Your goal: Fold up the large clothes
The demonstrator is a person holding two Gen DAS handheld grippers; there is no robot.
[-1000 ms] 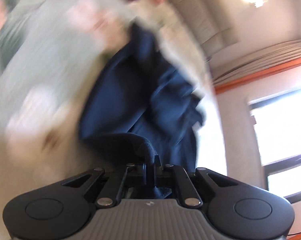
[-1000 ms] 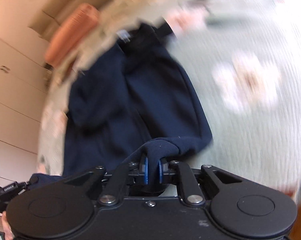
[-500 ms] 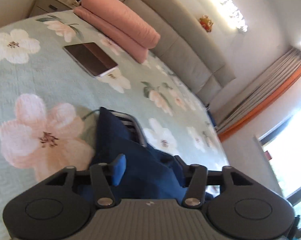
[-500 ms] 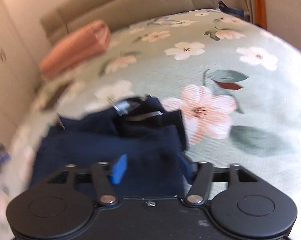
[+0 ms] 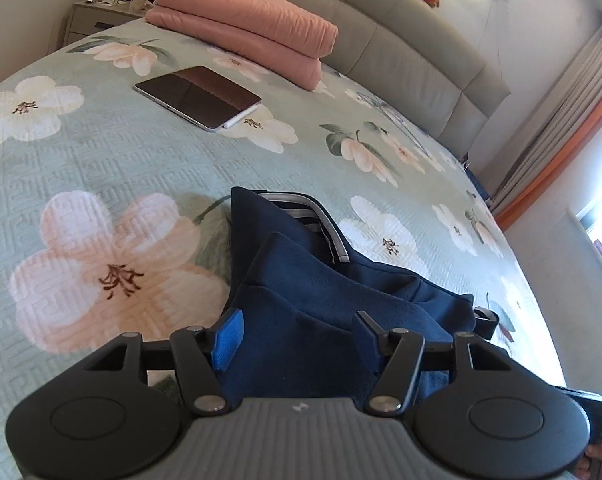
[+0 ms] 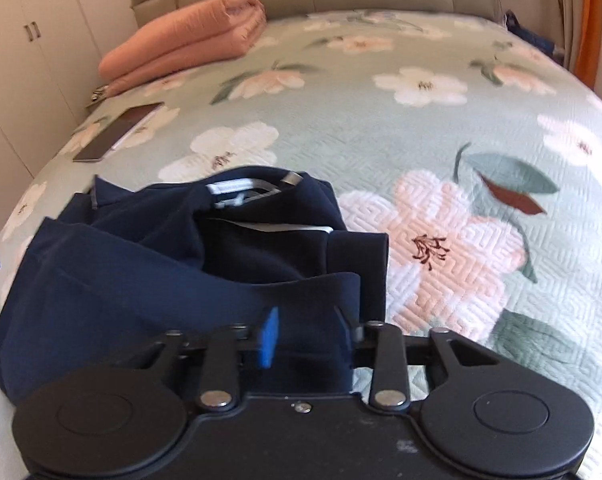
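Observation:
A dark navy garment (image 5: 321,292) lies folded over itself on the floral bedspread, its waistband with grey trim at the far end. It also shows in the right wrist view (image 6: 189,256). My left gripper (image 5: 297,334) is open, its blue-padded fingers spread over the near edge of the garment, holding nothing. My right gripper (image 6: 309,332) is open too, just above the garment's near right corner, holding nothing.
A folded pink blanket (image 5: 245,28) lies at the head of the bed by the grey headboard (image 5: 401,44). A tablet (image 5: 197,94) lies on the bedspread (image 5: 81,168) left of the garment. A nightstand (image 5: 97,16) stands far left. Cupboards (image 6: 29,48) line the left wall.
Both grippers were shut on the navy garment and carrying it; they have let it go and opened. The garment now lies folded on the bed, and the grippers have drawn back slightly.

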